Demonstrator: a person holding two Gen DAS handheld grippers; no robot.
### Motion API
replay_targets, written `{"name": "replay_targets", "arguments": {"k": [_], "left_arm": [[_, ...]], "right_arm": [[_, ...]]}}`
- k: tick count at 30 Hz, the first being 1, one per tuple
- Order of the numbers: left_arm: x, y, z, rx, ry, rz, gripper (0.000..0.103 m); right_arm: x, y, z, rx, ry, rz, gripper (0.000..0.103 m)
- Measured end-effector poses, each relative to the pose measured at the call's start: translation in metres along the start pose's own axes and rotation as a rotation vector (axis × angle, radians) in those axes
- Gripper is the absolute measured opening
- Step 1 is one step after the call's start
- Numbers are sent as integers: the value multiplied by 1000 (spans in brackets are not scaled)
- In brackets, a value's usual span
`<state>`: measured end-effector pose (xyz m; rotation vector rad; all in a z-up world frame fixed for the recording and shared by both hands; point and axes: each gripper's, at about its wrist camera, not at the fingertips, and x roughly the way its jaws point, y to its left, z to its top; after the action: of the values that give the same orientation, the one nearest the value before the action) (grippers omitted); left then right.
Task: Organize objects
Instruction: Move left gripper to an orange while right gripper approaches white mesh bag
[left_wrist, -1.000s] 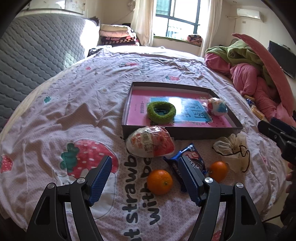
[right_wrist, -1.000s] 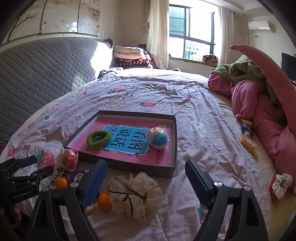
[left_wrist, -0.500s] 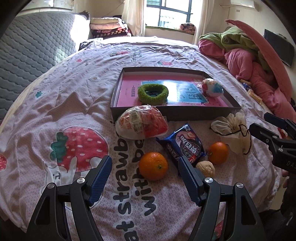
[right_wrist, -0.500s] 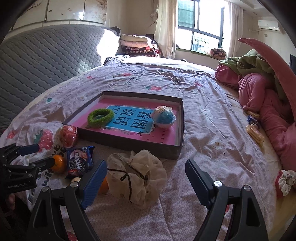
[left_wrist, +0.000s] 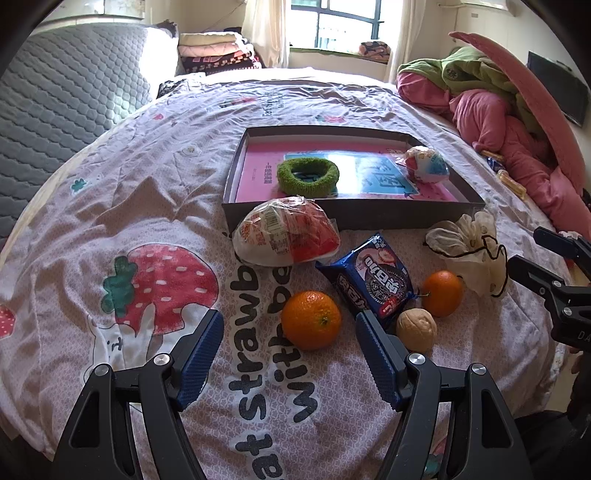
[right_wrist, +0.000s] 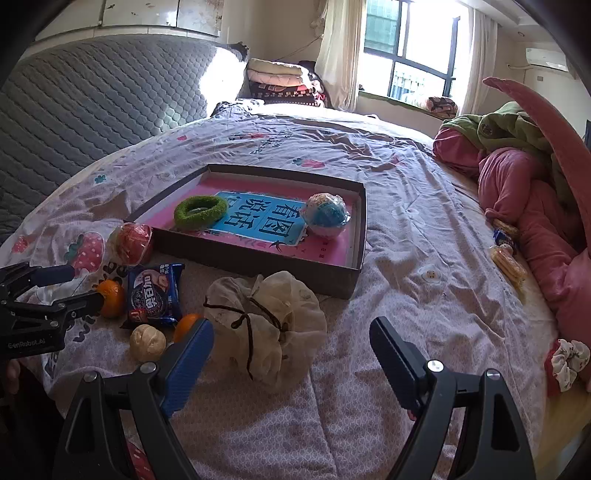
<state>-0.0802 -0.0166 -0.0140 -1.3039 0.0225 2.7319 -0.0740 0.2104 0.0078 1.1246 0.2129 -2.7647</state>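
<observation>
A shallow dark box (left_wrist: 369, 218) (right_wrist: 258, 264) with a pink floor lies on the bed; in it sit a green ring (left_wrist: 307, 175) (right_wrist: 200, 211) and a blue-and-white wrapped ball (left_wrist: 424, 168) (right_wrist: 327, 215). In front of the box lie a red-and-white wrapped bun (left_wrist: 286, 232) (right_wrist: 130, 243), a blue biscuit packet (left_wrist: 373, 278) (right_wrist: 154, 293), two oranges (left_wrist: 311, 319) (left_wrist: 442, 292), a walnut (left_wrist: 416, 328) (right_wrist: 147, 343) and a cream mesh pouch (left_wrist: 471, 251) (right_wrist: 264, 325). My left gripper (left_wrist: 290, 332) stands open just short of the nearer orange. My right gripper (right_wrist: 291, 339) stands open, the pouch just ahead of its left finger.
A printed sheet with a strawberry pattern (left_wrist: 159, 288) covers the bed. A heap of pink and green bedding (right_wrist: 524, 177) lies to the right, with snack packets (right_wrist: 508, 254) and a scrunchie (right_wrist: 567, 363) beside it. A grey quilted headboard (left_wrist: 62, 92) stands on the left.
Both grippers have dipped lower toward the bed. In the left view the walnut came into sight beside the packet. In the right view the pouch has drawn closer. Both stay open.
</observation>
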Motion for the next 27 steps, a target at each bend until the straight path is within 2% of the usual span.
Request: {"name": "replay_targets", "arguments": {"k": [15, 27], "left_arm": [[11, -1, -6, 8, 42, -6, 75], [20, -5, -9, 19, 67, 11, 75]], "right_arm": [[11, 1, -18, -3, 59, 43, 86], [15, 5, -20, -1, 79, 66, 86]]}}
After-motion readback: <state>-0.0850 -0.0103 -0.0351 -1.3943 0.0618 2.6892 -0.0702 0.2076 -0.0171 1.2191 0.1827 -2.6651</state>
